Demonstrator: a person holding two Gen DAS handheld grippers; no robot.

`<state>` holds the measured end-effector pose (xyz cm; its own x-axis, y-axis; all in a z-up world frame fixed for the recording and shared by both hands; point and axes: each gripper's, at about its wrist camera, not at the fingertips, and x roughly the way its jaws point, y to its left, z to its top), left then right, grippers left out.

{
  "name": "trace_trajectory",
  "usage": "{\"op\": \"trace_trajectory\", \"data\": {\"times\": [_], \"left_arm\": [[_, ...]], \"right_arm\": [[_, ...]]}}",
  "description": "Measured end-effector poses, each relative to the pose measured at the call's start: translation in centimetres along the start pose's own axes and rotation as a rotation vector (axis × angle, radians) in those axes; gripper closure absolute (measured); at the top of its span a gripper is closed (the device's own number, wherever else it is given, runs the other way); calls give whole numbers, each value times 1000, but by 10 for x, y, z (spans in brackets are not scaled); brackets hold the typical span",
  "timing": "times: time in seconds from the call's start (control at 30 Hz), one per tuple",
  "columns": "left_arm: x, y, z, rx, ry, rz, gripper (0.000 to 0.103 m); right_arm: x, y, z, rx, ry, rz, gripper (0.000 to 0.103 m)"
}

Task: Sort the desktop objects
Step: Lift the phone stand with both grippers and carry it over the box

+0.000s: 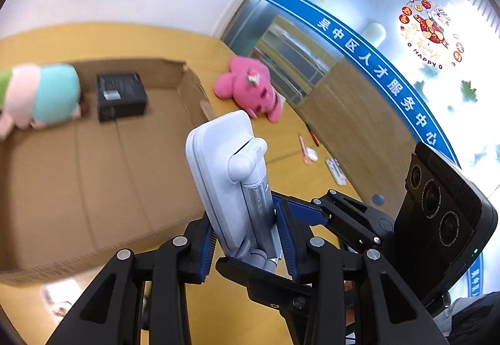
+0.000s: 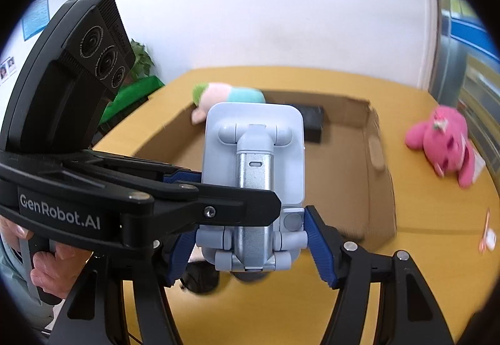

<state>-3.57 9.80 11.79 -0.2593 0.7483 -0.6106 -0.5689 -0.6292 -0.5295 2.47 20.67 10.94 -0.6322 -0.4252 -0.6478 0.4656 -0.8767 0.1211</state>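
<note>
The shallow brown cardboard box (image 1: 93,157) holds a pastel plush toy (image 1: 40,95) at left frame and a black rectangular carton (image 1: 121,95). The left gripper (image 1: 247,239) jaws pinch a folded pale-grey plastic phone stand (image 1: 225,170); the right gripper (image 2: 250,251) jaws are spread around it.

Wooden table (image 1: 237,307) bears a cardboard box (image 1: 93,176) beyond the jaws, pink plush (image 1: 250,89) right of them

"GenRobot.AI" on left hand-held gripper (image 2: 237,189); "HAPPY" on window sticker (image 1: 432,36).

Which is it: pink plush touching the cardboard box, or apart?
Apart. Right wrist view shows bare tabletop between pink plush and cardboard box.
</note>
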Motion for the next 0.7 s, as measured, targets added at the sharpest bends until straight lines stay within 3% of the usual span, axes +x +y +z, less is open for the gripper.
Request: {"op": "trace_trajectory", "data": {"times": [0.3, 0.7], "left_arm": [[-34, 33, 27, 6, -53, 66, 66], [-54, 101, 24, -81, -78, 161, 67]], "right_arm": [[25, 21, 42, -22, -32, 65, 38], [88, 55, 66, -22, 17, 190, 38]]}}
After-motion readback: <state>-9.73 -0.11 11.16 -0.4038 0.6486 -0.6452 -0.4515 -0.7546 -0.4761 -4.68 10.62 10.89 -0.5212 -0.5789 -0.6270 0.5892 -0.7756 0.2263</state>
